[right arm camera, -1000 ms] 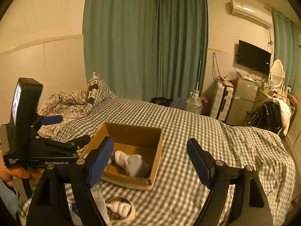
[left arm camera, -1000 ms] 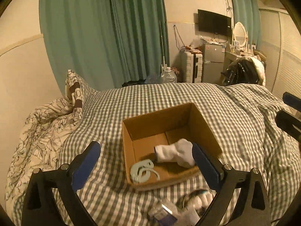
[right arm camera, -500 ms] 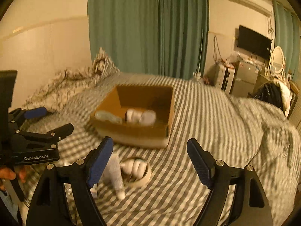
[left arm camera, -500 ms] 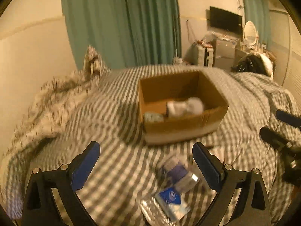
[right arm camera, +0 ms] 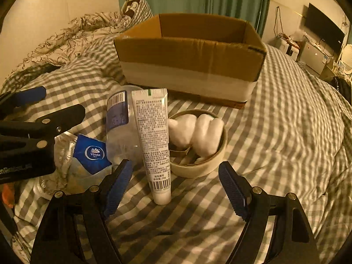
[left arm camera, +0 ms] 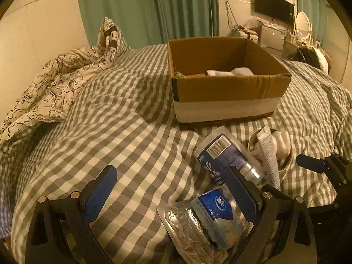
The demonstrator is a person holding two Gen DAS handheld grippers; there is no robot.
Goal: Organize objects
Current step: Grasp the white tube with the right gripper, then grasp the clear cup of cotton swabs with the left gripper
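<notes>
left gripper (left arm camera: 173,189): spread wide, tissue pack (left arm camera: 211,209) underneath
right gripper (right arm camera: 176,180): spread, tube (right arm camera: 154,136) between fingers
behind: cardboard box (right arm camera: 189,66)

Checked duvet (left arm camera: 136,132), floral quilt (left arm camera: 55,83), green curtains (left arm camera: 154,8), wall TV (left arm camera: 274,5).

dim warm light | teal curtains (left arm camera: 154,8) | cream walls (left arm camera: 39,26) | checked bed (left arm camera: 132,136), floral quilt (left arm camera: 55,81) | wall TV (left arm camera: 274,6)

Tube (right arm camera: 155,140) between bottle (right arm camera: 118,127) and bowl (right arm camera: 198,145) — box (right arm camera: 189,55) behind
</notes>
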